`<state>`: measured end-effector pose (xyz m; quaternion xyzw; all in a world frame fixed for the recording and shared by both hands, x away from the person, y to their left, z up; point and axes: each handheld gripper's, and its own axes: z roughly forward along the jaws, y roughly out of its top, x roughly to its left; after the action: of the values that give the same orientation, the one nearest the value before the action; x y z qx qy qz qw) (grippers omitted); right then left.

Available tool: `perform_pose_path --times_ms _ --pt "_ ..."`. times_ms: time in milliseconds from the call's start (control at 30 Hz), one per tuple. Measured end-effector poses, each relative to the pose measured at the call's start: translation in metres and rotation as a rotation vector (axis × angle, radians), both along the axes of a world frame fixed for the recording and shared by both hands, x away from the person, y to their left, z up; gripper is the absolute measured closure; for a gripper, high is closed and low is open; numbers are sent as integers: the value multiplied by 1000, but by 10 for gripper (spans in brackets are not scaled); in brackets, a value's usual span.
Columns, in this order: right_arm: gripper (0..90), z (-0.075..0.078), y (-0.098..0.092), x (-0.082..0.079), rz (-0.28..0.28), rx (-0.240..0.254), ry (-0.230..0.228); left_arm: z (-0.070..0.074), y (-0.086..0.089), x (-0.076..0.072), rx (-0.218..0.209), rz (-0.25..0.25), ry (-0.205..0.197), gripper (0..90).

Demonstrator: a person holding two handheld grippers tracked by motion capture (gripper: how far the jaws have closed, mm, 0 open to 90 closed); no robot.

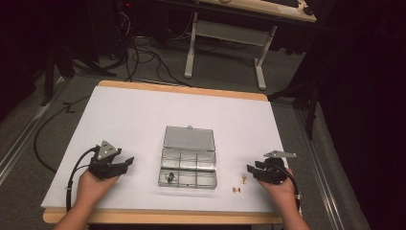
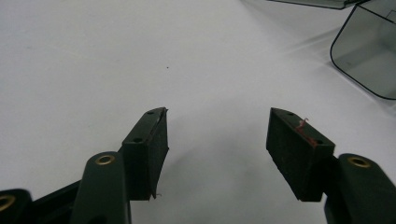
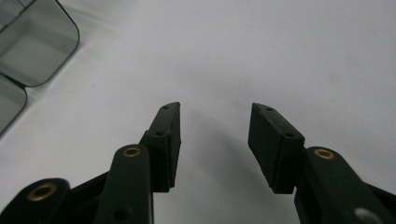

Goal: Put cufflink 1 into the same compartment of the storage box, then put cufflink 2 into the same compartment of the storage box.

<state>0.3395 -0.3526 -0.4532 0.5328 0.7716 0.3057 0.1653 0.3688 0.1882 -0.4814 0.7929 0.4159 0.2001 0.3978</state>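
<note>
resting either side of the clear organizer box (image 1: 187, 163) in high view, left gripper (image 1: 125, 163) & right gripper (image 1: 252, 169) hold nothing; two brass bits (image 1: 240, 184) lie near the right one. left gripper view: jaws apart, empty. right gripper view: same. right should drop straight over one bit, then pinch.

**Black grippers, brass fittings**

We are seeing a black left gripper (image 1: 125, 163) carrying a grey three-cornered plate and trailing a black cable. The right gripper (image 1: 252, 169) is matching it. Brass-ringed holes are dotting the arms; a red thread is clinging to one left pad (image 2: 299, 156).
</note>
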Motion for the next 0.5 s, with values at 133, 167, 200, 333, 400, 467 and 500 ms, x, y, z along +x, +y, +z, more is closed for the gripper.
perform_pose_path --times_ms 133,167,200,333,400,467,500 --pt "554 4 0 1 3 -28 32 -1 10 2 -30 13 53 358" --pt "555 5 1 1 6 -36 38 -1 11 1 -44 12 51 356" --pt "555 6 1 1 9 -44 46 -2 10 0 -43 10 43 356" --pt "556 9 4 1 28 -76 80 -3 4 -1 4 -7 36 339" --pt "556 10 5 1 36 -83 92 -3 3 -2 16 -13 28 335" --pt "556 11 6 1 43 -88 108 -3 2 -3 20 -16 23 329" --pt "556 11 7 1 48 -94 118 -3 2 -3 24 -17 21 328"
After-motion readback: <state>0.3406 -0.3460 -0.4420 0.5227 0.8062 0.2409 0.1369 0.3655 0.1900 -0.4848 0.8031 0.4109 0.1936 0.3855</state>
